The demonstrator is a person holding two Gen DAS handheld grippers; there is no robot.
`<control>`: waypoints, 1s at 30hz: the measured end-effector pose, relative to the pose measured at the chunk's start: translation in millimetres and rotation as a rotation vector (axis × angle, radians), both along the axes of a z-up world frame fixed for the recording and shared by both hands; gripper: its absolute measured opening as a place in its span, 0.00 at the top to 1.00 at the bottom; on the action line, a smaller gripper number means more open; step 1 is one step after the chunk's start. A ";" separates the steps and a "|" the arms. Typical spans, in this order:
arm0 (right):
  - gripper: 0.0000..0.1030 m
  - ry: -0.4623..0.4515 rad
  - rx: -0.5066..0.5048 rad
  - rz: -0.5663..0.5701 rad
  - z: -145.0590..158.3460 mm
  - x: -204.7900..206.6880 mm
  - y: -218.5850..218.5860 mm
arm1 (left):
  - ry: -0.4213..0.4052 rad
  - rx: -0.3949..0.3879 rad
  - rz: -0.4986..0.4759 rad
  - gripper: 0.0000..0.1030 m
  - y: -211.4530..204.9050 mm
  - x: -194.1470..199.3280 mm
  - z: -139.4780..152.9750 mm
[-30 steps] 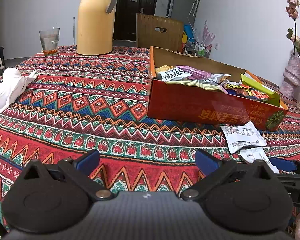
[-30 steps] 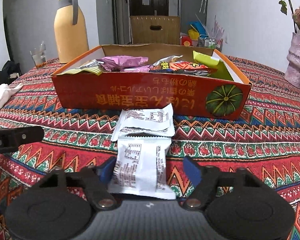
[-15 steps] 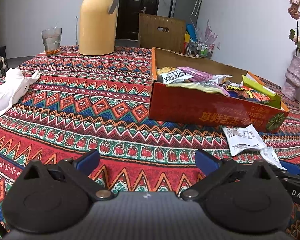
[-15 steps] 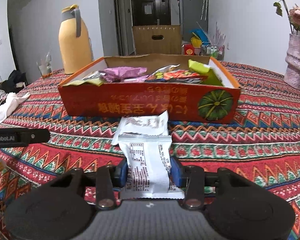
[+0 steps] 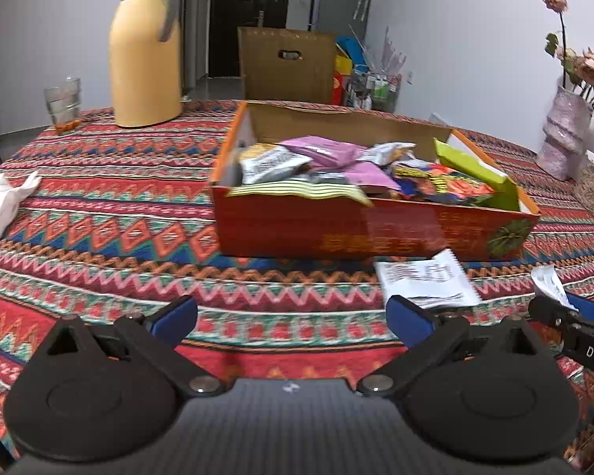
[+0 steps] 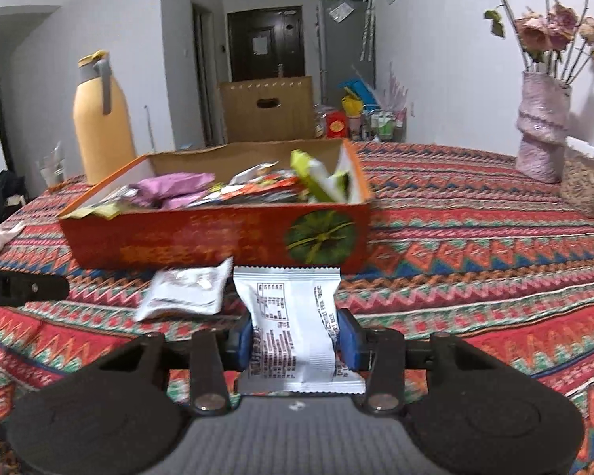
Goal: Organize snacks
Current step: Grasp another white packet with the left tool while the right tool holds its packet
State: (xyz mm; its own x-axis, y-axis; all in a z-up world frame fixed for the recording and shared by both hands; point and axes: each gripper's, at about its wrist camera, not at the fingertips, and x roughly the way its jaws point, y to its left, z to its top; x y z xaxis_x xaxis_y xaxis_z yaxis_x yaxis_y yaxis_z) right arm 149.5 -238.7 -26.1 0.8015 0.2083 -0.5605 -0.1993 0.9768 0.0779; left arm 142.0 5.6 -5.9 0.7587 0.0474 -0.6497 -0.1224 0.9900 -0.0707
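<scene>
My right gripper (image 6: 296,340) is shut on a white snack packet (image 6: 293,324), held off the patterned cloth just in front of the red snack box (image 6: 217,241). A second white packet (image 6: 186,293) lies flat on the cloth against the box's front wall; the left wrist view shows this packet (image 5: 425,279) too. The box (image 5: 360,233) holds several wrapped snacks, pink, green and orange among them. My left gripper (image 5: 291,318) is open above the cloth with nothing between its fingers, short of the box. The right gripper's tip with the held packet (image 5: 550,285) shows at the right edge.
A yellow thermos jug (image 5: 146,51) and a drinking glass (image 5: 62,105) stand at the far left of the table. A white cloth (image 5: 0,206) lies at the left edge. A vase of dried flowers (image 6: 542,126) and a woven basket (image 6: 586,186) stand far right.
The right gripper closed on the near white packet, lifted it off the cloth and swung rightward. The left gripper, still open, moved closer to the box.
</scene>
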 end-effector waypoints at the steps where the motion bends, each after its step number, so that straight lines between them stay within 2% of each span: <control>1: 0.60 -0.005 -0.001 -0.009 0.3 2.1 -5.9 | 0.005 -0.002 -0.005 0.00 -5.2 3.3 0.1; 9: 0.60 -0.034 -0.019 -0.089 -1.1 21.9 -47.8 | 0.049 -0.007 -0.042 0.00 -45.0 31.1 -0.2; 13: 0.60 -0.033 0.022 -0.126 -6.2 30.4 -61.5 | 0.074 -0.016 -0.044 0.00 -59.8 45.2 -3.3; 23: 0.59 -0.037 0.046 -0.131 -16.4 29.8 -63.1 | 0.137 -0.036 -0.023 0.00 -86.9 75.9 -18.5; 30: 0.59 -0.050 0.045 -0.124 -16.3 26.8 -61.9 | 0.163 -0.013 0.001 0.00 -97.5 89.4 -29.3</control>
